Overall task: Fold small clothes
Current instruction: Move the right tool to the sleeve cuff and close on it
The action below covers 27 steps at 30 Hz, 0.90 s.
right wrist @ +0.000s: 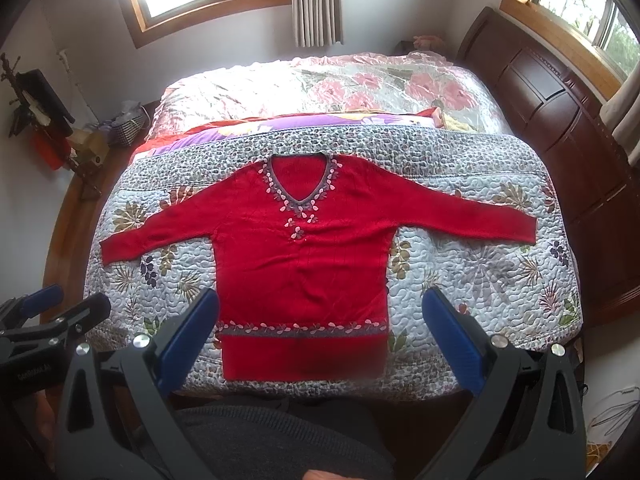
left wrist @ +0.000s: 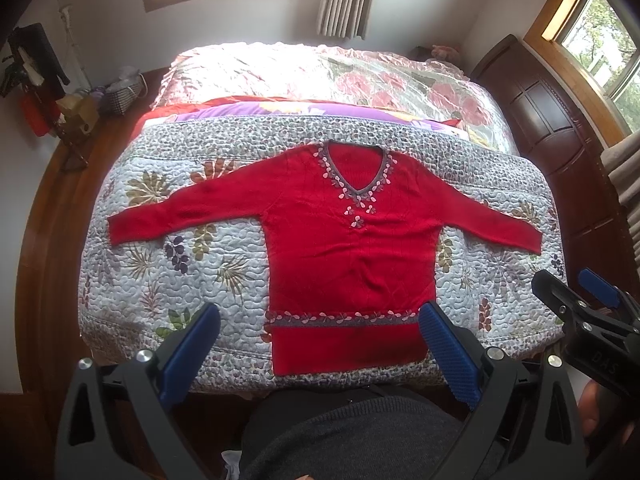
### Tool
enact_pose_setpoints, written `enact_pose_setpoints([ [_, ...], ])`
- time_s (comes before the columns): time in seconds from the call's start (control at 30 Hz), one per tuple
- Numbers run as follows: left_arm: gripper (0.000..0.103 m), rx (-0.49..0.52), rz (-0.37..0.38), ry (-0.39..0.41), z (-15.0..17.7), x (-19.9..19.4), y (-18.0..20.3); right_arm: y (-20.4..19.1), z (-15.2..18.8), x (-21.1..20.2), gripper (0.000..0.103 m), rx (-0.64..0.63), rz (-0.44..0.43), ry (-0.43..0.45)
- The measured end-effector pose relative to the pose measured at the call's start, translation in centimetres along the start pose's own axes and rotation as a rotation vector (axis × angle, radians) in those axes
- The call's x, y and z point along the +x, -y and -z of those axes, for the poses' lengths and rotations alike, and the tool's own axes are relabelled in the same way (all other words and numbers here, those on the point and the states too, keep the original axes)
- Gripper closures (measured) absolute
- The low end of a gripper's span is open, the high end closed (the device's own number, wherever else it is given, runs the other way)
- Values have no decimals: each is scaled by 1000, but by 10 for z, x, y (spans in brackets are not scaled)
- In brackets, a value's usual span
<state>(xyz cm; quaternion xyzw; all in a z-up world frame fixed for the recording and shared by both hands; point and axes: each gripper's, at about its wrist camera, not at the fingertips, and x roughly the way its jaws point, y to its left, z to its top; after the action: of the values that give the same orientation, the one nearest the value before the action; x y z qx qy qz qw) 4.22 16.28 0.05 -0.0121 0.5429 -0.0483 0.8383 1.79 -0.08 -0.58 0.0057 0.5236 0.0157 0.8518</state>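
A red V-neck sweater lies flat and face up on the quilted bed cover, both sleeves spread sideways, its hem toward me. A grey band with pink petals trims the neckline and the hem. My left gripper hovers open above the hem, holding nothing. My right gripper is also open and empty, held back above the hem. In the left wrist view the right gripper shows at the right edge; in the right wrist view the left gripper shows at the left edge.
The floral quilt covers the near end of the bed; a pink flowered bedspread lies beyond. A dark wooden headboard stands at the right, and a cluttered shelf at the left. A person's dark-clad body fills the bottom.
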Motion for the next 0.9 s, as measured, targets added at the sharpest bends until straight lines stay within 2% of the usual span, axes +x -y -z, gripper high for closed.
enact_pose_setpoints([
  [0.23,4,7,5,-16,-13,14,2,10,-13,14,3,30,-4,-17],
  [0.4,4,22,38,-20,-26,36,8,28,-19,31,3,61,-20,-6],
  [0.5,4,24,136,12,-36,59,12,46,-25,48,3,106,-5,9],
  [0.6,4,2,197,20,-52,97,15,93,-25,77,3,220,-20,20],
  [0.7,4,60,191,21,-63,129,31,146,-22,106,3,329,-20,36],
  [0.8,4,49,235,-17,-76,166,45,215,-16,142,3,443,6,31],
  [0.9,4,52,219,-57,-84,199,61,289,-4,179,3,600,-13,24],
])
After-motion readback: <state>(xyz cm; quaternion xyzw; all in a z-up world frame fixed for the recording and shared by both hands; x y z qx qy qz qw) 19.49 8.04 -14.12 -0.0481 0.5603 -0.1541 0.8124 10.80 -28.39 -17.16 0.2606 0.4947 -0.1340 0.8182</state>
